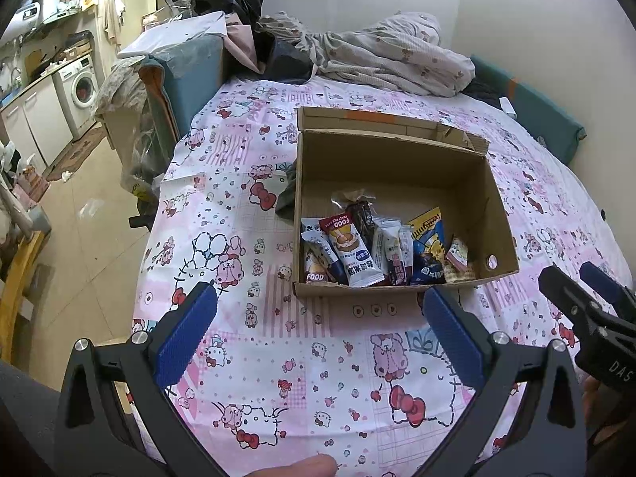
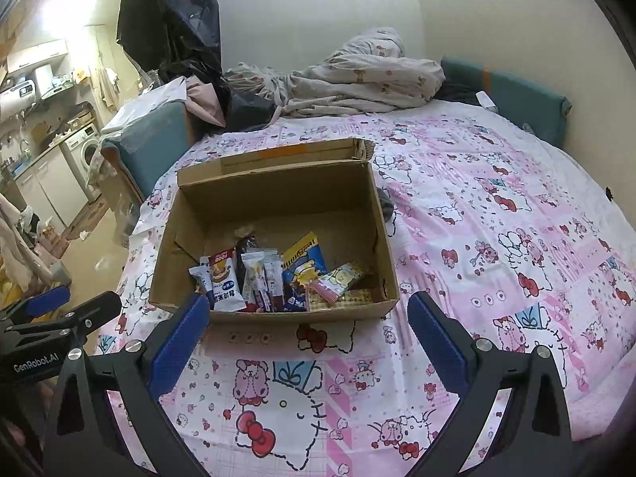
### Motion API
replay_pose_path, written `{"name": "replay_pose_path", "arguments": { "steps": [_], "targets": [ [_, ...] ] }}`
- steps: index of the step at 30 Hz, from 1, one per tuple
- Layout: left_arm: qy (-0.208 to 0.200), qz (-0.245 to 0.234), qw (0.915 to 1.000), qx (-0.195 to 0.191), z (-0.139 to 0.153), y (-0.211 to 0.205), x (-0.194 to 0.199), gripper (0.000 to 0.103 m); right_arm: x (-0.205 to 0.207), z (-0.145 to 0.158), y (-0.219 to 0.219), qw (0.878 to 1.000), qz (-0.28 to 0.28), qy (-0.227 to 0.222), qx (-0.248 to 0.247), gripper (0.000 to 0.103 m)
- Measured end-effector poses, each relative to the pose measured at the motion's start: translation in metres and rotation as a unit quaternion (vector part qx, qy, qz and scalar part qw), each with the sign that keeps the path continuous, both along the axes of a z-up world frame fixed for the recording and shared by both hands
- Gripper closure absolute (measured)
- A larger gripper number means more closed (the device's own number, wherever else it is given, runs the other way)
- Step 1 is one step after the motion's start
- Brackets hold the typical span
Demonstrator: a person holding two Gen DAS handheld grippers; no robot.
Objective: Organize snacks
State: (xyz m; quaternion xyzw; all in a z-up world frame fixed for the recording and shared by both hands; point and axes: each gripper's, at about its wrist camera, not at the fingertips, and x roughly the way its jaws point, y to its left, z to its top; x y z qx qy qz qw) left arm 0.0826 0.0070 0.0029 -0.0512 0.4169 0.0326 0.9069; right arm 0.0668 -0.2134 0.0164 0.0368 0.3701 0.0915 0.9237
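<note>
An open cardboard box (image 1: 397,159) (image 2: 278,194) sits on the bed's pink cartoon-print sheet. Several snack packets (image 1: 357,250) (image 2: 254,274) stand in a row along its near wall, among them a blue and yellow bag (image 1: 427,238) (image 2: 304,258) and a small pink and yellow packet (image 2: 338,280). My left gripper (image 1: 318,318) is open and holds nothing, hovering over the sheet just in front of the box. My right gripper (image 2: 308,322) is open too, also just short of the box's near wall. Each gripper shows at the edge of the other's view.
A crumpled quilt (image 1: 381,55) (image 2: 357,75) lies at the head of the bed behind the box. A dark cloth (image 1: 286,194) pokes out beside the box. Left of the bed are a teal padded piece (image 1: 190,79), floor and a washing machine (image 1: 81,83).
</note>
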Motion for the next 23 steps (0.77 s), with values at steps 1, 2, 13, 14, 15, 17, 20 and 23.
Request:
{"name": "replay_pose_path", "arguments": {
  "steps": [1,2,13,14,15,17,20,23],
  "targets": [
    [0.0,0.0,1.0,0.0,0.0,0.0001,0.0,0.0,0.0001,0.0,0.0,1.0,0.0,0.0,0.0,0.001],
    [0.0,-0.001,1.0,-0.001,0.0,0.0002,0.0,0.0,0.0002,-0.0002,-0.0003,1.0,-0.001,0.0,0.0,0.001],
    [-0.001,0.003,1.0,0.0,0.0016,0.0008,0.0027,0.0,-0.0003,-0.0021,0.0014,1.0,0.001,0.006,0.003,0.001],
    [-0.001,0.004,1.0,-0.001,0.0015,0.001,0.0029,0.0,-0.001,-0.0021,0.0014,1.0,0.001,0.006,0.004,0.001],
    [-0.001,0.004,1.0,-0.001,0.0015,0.001,0.0029,0.0,-0.001,-0.0019,0.0014,1.0,0.001,0.006,0.005,0.001],
    [-0.001,0.004,1.0,0.001,0.0013,0.0011,0.0028,0.0,-0.0014,-0.0016,0.0015,1.0,0.001,0.005,0.003,0.001],
    [-0.003,0.002,1.0,-0.005,0.0015,0.0011,0.0026,0.0,-0.0022,-0.0011,0.0016,1.0,0.001,0.005,0.004,0.001],
    [-0.004,0.004,0.9999,-0.009,0.0011,0.0013,0.0025,0.0,-0.0025,-0.0005,0.0013,1.0,0.001,0.008,0.006,0.001]
  ]
}}
